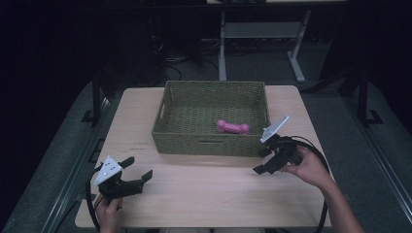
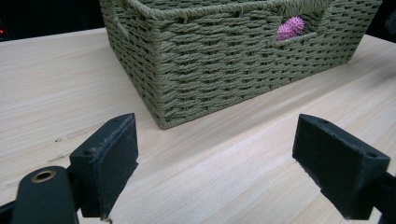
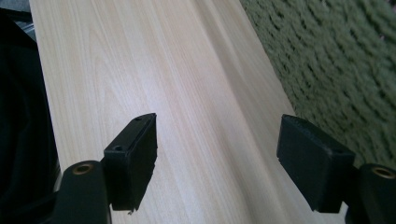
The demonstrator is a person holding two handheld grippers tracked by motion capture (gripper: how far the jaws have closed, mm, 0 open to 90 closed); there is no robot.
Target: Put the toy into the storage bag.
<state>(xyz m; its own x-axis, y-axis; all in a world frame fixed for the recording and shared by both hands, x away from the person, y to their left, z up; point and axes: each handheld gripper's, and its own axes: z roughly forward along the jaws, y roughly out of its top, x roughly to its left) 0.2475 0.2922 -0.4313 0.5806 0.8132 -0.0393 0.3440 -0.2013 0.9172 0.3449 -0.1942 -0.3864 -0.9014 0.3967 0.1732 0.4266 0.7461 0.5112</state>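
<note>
A green woven basket [image 1: 165, 128] stands at the middle back of the light wooden table [image 1: 209, 194]. Inside it lies a pink spiky bone-shaped toy [image 1: 232, 127], also seen through the handle slot as the pink toy [image 2: 290, 28] in the left gripper view. My left gripper [image 1: 137, 168] rests at the table's front left, open and empty, pointing toward the basket [image 2: 224, 60]. My right gripper [image 1: 261, 160] is just off the basket's front right corner, low over the table, open with nothing between its jaws. The basket wall [image 3: 341, 65] runs along its right side in the right gripper view.
Bare tabletop [image 3: 154, 70] stretches between the two grippers in front of the basket. A white desk frame [image 1: 262, 39] stands on the floor beyond the table. Dark floor surrounds the table edges.
</note>
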